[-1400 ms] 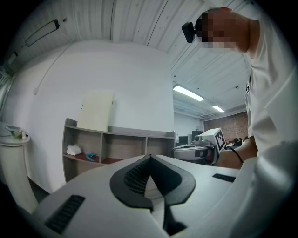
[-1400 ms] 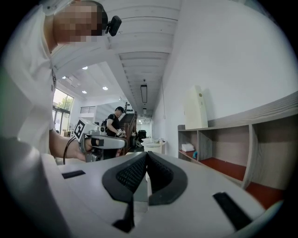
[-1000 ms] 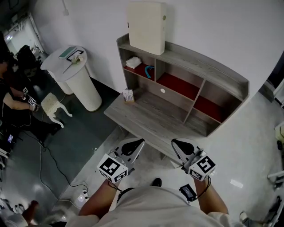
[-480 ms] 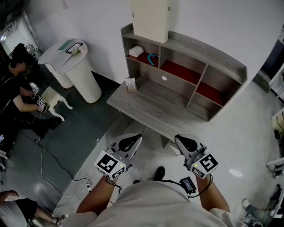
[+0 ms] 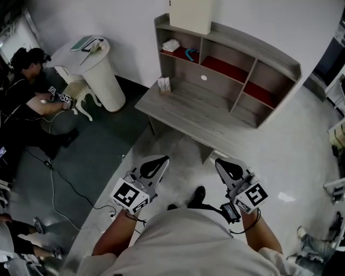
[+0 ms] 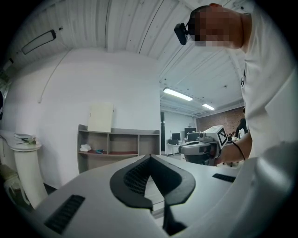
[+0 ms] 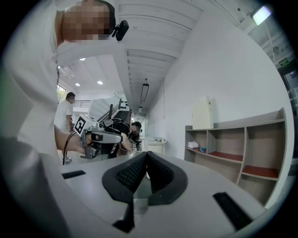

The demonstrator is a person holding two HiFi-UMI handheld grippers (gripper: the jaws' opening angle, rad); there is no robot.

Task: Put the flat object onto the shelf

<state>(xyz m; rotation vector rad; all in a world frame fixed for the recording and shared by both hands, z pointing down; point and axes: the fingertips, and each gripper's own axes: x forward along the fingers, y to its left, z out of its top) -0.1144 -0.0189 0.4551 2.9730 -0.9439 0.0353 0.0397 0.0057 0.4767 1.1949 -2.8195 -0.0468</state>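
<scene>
Left gripper (image 5: 159,161) and right gripper (image 5: 223,164) level, over floor, short of desk (image 5: 188,116); both jaws pressed together, nothing between. Beyond: flat cream panel (image 5: 190,13) upright atop shelf (image 5: 253,46), against wall.

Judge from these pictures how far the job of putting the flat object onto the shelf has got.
Done, it seems: a cream flat board stands upright on top of the shelf unit, against the wall. In hand: nothing; the left gripper and right gripper are both shut and empty, held short of the desk. Left: perhaps nothing, if that board is the object.
</scene>
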